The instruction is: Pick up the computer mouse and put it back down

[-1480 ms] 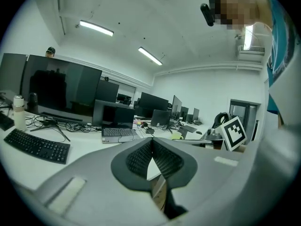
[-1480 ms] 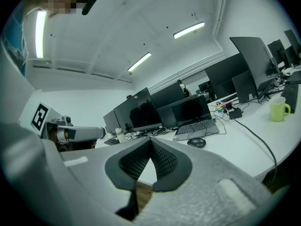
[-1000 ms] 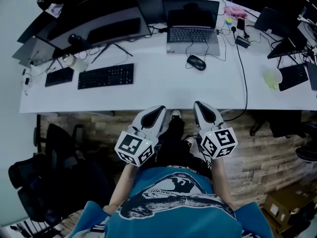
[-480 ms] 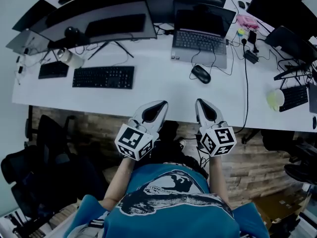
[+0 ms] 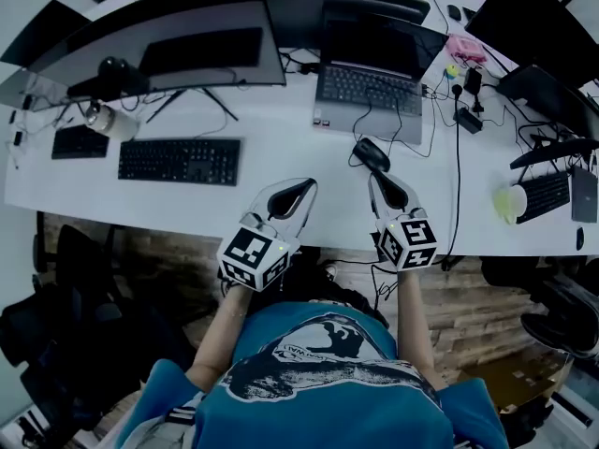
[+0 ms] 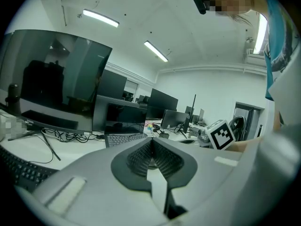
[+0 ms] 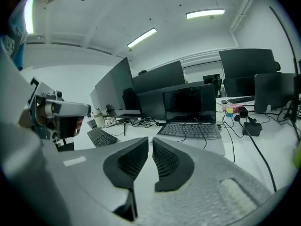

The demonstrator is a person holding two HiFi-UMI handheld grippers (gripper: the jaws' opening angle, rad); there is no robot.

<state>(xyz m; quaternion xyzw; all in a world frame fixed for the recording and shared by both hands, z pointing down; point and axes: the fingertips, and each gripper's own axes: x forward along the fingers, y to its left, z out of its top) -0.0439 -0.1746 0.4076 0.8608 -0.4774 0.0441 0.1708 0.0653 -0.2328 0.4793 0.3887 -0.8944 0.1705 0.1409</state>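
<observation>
We look steeply down past a teal shirt [image 5: 328, 372] at two hand-held tongs, each carrying a cube with square markers, reaching over the near edge of a white desk [image 5: 281, 143]. The left tongs [image 5: 301, 191] are closed, their ribbed pads meeting at the tips with nothing between them. The right tongs [image 5: 380, 180] stand at a narrow gap and are opening, and nothing sits between their pads. The black computer mouse [image 5: 372, 153] lies on the desk just beyond the right tongs' tips; we cannot tell whether they touch it. Behind the mouse sits an open laptop [image 5: 370, 87]. A black keyboard [image 5: 180, 161] lies further left, and dark monitors [image 5: 178, 40] stand at the back.
</observation>
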